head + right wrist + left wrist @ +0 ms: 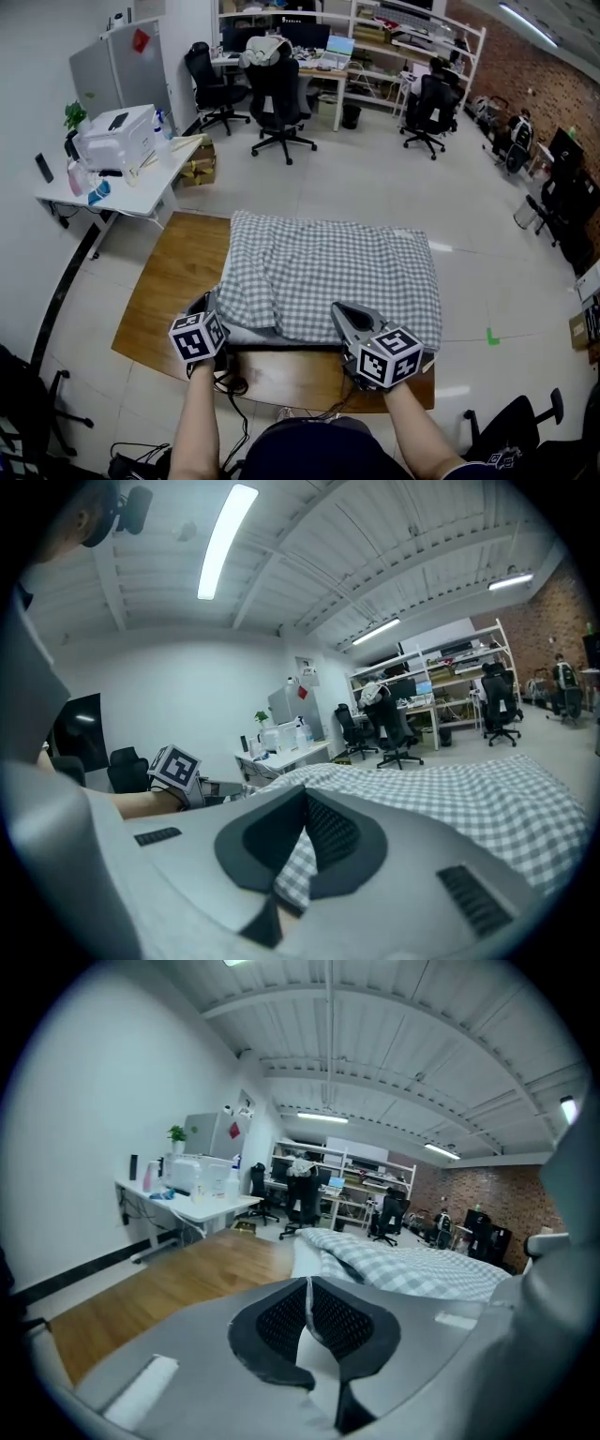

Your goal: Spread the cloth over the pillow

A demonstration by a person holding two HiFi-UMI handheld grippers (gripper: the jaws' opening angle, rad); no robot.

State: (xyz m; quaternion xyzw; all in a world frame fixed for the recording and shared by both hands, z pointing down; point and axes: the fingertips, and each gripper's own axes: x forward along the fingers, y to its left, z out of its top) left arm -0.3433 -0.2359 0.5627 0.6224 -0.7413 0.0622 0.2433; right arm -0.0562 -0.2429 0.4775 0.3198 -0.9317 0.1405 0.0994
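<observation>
A grey-and-white checked cloth (328, 272) lies over a white pillow (246, 331) on a wooden table (178, 281). My left gripper (214, 303) is at the cloth's near left corner. In the left gripper view its jaws (309, 1299) are shut, with a thin pale fabric edge pinched between the pads; the cloth (422, 1269) stretches away to the right. My right gripper (339, 309) sits at the cloth's near edge, right of centre. It is shut on checked cloth (450, 799), which bulges out below its pads (328, 832).
A white desk (150, 192) with a printer stands at the back left, close to the table's far left corner. Office chairs (277, 103) and shelving stand further back. Cables (230, 384) hang at the table's near edge by my body.
</observation>
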